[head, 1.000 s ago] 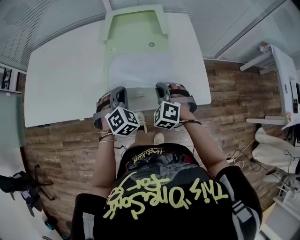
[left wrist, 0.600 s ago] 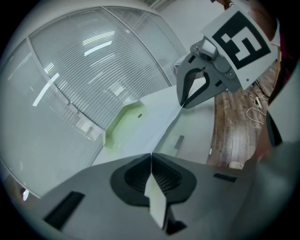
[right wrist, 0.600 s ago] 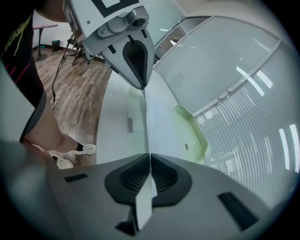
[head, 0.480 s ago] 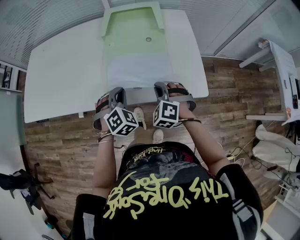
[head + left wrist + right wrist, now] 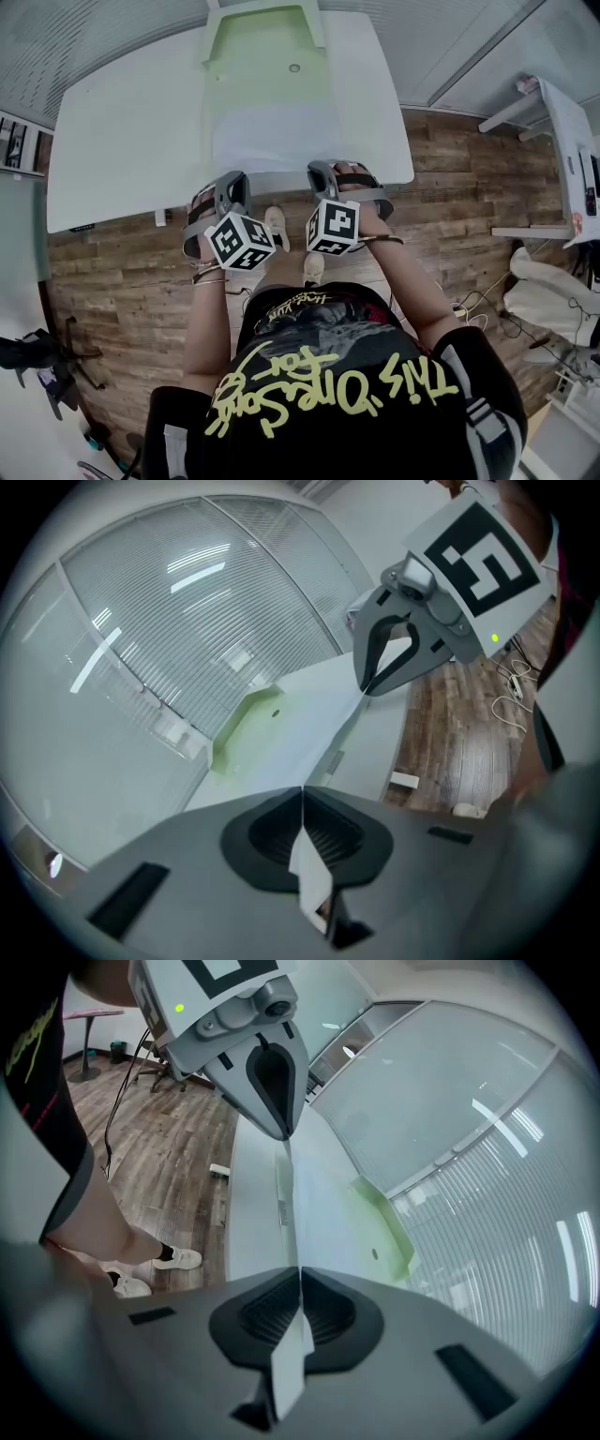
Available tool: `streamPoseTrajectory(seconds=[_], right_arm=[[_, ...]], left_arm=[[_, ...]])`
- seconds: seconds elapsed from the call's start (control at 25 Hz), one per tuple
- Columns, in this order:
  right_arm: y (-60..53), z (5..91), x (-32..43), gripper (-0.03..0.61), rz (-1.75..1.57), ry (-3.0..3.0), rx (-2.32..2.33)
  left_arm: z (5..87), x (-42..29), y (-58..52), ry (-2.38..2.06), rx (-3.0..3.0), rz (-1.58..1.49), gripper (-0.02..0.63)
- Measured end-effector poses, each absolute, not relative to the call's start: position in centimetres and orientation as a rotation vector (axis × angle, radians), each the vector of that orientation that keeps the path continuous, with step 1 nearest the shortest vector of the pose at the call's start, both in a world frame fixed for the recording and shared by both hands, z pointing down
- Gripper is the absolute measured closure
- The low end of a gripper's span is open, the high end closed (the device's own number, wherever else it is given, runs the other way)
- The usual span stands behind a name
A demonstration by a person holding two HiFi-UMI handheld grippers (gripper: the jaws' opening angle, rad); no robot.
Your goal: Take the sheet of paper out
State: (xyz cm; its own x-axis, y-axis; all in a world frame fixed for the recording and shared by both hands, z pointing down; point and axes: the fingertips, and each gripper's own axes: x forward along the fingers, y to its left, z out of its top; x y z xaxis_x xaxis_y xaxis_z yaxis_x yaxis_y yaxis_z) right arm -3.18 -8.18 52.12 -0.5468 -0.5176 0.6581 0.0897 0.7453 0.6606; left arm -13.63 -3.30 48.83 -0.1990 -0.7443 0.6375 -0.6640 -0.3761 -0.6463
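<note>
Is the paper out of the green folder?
Mostly out: paper runs from the folder to the left gripper and right gripper, both shut on its near edge. Far edge tucked in or not: cannot tell.

Only real writing I can spot is on the person's black shirt (image 5: 337, 394). It has big yellow hand-lettered words, upside down in the head view, roughly "This One Song For", but only "This" and "For" are clear. A smaller yellow line near the collar (image 5: 295, 302) is too tiny to read. The marker cubes (image 5: 241, 242) just show black-and-white squares, no letters.
</note>
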Motion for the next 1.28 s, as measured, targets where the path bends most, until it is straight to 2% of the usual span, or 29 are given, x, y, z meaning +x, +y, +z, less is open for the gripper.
streamPoseTrajectory(seconds=[1.28], right_arm=[[-9.2, 44.5, -1.4, 0.568, -0.987, -2.074, 0.473]], left_arm=[[42.2, -11.7, -3.5, 1.737, -1.833, -1.525, 0.606]])
